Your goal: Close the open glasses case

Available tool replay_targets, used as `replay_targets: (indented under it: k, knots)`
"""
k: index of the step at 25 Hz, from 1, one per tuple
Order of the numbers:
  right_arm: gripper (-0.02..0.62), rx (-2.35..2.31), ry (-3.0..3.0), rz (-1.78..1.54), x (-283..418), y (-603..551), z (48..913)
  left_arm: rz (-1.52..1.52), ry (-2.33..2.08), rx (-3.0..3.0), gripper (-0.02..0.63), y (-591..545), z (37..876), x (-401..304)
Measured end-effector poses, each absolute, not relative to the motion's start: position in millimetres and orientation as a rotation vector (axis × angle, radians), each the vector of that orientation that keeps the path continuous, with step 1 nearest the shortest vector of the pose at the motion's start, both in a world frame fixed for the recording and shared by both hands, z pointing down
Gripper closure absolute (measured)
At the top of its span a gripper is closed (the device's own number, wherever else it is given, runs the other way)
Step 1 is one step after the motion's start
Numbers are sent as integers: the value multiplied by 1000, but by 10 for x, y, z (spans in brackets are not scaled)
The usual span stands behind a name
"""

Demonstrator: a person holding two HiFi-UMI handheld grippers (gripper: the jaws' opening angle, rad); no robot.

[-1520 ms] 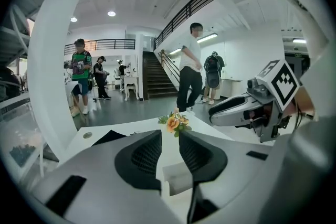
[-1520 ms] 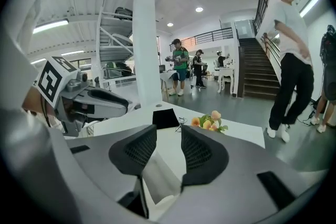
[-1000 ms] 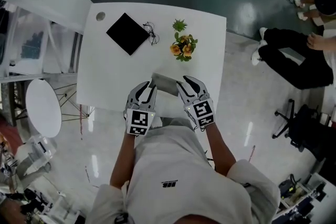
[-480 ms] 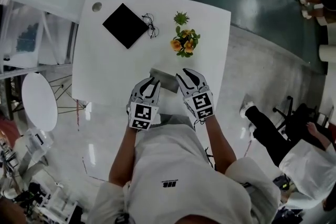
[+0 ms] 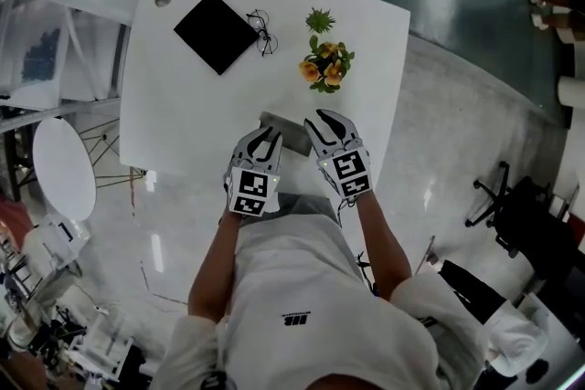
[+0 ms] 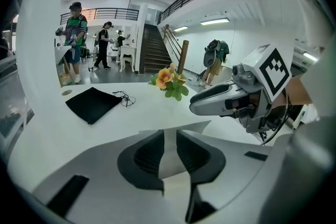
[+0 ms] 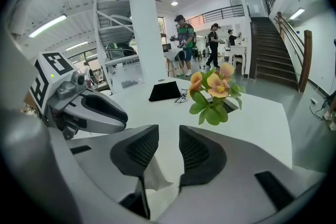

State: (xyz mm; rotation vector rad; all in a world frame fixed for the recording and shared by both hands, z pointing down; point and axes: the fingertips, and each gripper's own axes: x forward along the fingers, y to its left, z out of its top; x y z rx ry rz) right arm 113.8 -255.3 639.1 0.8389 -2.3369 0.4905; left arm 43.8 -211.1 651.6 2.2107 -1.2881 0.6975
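The grey glasses case lies near the table's front edge, between my two grippers. My left gripper is at its left end. In the left gripper view the jaws stand almost together, and a pale strip of the case fills the slit between them. My right gripper is at the case's right end. Its jaws stand a narrow gap apart, with a pale corner of the case low under the left jaw and bare table showing through above. In the left gripper view the right gripper shows from the side.
A black cloth and a pair of glasses lie at the back left of the white table. A small plant with orange flowers stands just beyond the case. People stand far off in the hall.
Both grippers stay at the ends of the case, shifted a little with it towards the table's middle. The head view has drifted, and the seated person at the right is out of view.
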Motion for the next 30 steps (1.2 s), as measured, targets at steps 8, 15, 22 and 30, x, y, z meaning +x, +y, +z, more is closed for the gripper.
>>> replay_targets:
  k: [8, 15, 22, 30]
  knots:
    - [472, 820, -2320, 514, 1050, -2586, 6502, 706, -1256, 2171, 518, -2143, 6698, 478]
    - [472, 797, -2307, 506, 988, -2634, 6600, 707, -1232, 2147, 514, -2176, 6836, 520]
    - [472, 770, -2308, 492, 930, -2649, 6644, 688, -1204, 2130, 513, -2169, 6929, 594]
    - [472, 795, -2299, 495, 947, -2648, 6667, 666, -1180, 2136, 513, -2185, 6949, 680]
